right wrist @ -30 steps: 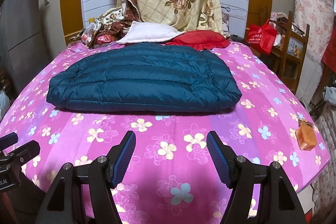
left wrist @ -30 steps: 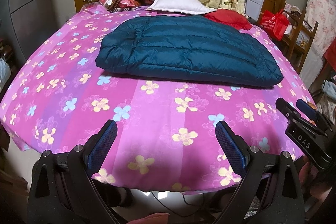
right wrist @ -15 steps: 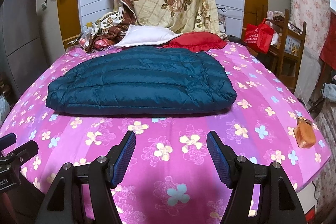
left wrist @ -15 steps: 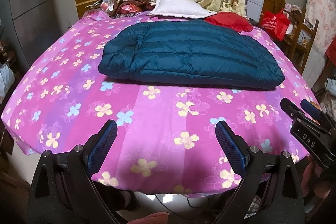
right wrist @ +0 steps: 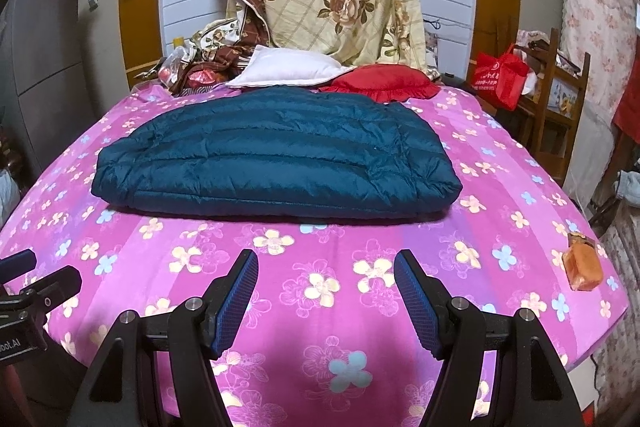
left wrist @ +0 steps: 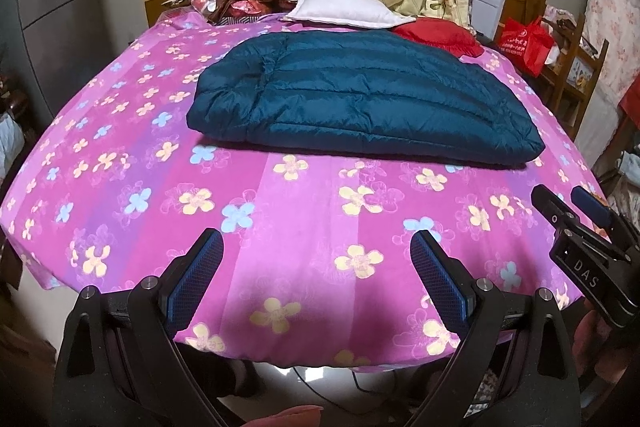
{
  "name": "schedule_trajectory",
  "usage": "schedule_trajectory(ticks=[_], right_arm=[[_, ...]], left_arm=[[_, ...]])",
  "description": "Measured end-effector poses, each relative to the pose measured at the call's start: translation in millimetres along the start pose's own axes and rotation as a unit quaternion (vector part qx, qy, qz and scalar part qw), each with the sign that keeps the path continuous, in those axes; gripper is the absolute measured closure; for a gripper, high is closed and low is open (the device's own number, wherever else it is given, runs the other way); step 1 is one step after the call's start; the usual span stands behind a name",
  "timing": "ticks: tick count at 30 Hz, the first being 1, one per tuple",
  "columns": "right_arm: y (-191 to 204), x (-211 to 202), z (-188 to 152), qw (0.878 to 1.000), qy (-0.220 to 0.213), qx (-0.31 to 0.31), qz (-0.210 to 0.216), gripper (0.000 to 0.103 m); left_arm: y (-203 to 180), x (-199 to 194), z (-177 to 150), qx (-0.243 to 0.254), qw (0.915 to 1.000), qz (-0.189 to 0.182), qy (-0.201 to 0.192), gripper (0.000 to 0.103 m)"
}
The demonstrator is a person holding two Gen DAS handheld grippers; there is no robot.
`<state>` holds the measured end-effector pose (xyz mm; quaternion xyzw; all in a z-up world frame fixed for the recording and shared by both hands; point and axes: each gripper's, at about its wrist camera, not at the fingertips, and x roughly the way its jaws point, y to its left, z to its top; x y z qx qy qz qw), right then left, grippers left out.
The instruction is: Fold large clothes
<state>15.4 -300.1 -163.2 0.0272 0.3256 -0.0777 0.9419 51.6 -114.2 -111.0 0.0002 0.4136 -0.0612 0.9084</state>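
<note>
Teal quilted jacket [right wrist: 276,155] folded flat mid-frame on flowered pink bed [right wrist: 360,307], long axis left-right across picture; lying well beyond both claws, toward upper frame; left claw [left wrist: 316,275] wide, empty; right claw [right wrist: 326,303] wide, empty; neither clearly nearer; puffy, slick, stitched in horizontal channels; rounded corners.

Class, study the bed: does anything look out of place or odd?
A small orange packet lies alone near the sheet's right edge, away from everything. The teal jacket lies neatly folded; the far end is cluttered.
</note>
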Motion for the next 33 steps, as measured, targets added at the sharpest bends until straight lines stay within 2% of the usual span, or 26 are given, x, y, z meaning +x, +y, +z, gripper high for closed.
schedule_trajectory(ticks=[33], right_arm=[[0.7,6.4,-4.3,1.0,0.015,0.003,0.002,0.035]], left_arm=[[-1.1,10.7,-2.8,0.002,0.9998,-0.005,0.019,0.008]])
